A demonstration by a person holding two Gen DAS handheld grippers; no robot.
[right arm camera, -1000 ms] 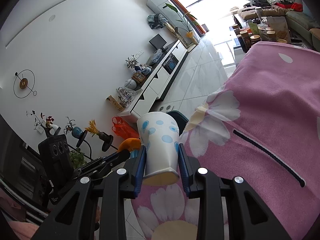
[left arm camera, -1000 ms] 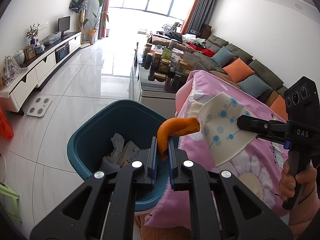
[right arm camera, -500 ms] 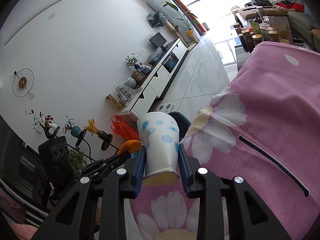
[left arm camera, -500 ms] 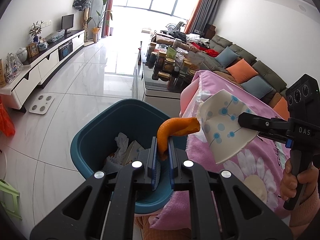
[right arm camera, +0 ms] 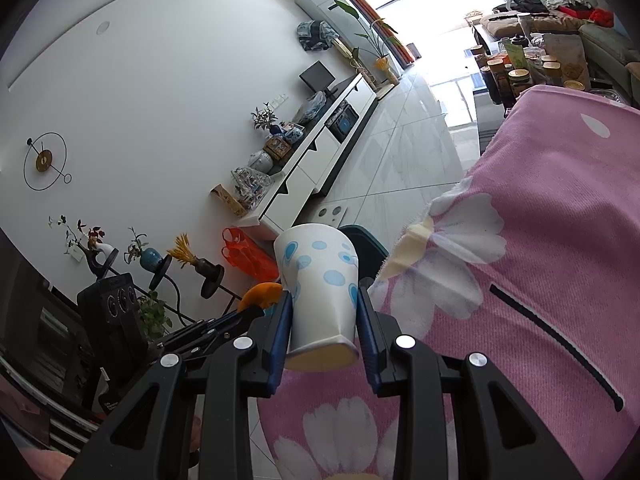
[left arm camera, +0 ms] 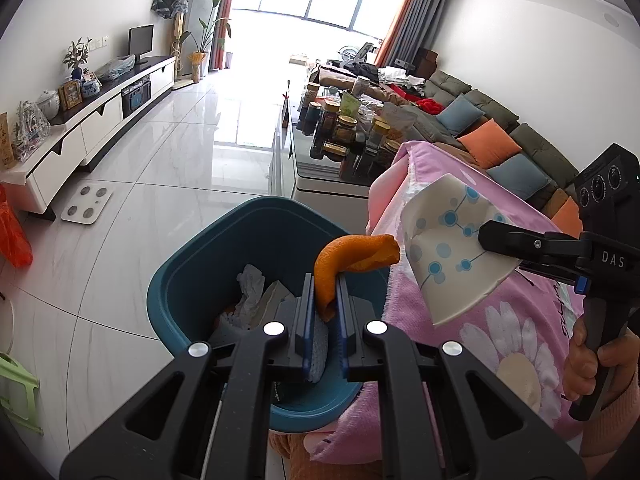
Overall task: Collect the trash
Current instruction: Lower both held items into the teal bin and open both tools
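Observation:
My left gripper is shut on an orange peel and holds it above the near rim of a teal trash bin. The bin holds crumpled paper. My right gripper is shut on a squashed white paper cup with blue dots, held tilted over the pink flowered cloth. In the left wrist view the cup hangs just right of the peel, at the cloth's edge beside the bin. In the right wrist view the peel and the bin's rim show behind the cup.
A glass coffee table crowded with jars stands beyond the bin. A sofa with cushions runs along the right. A white TV cabinet lines the left wall, with a scale and an orange bag on the floor.
Both grippers keep their holds. The left gripper with the peel has shifted slightly forward over the bin; the cup has stayed beside it.

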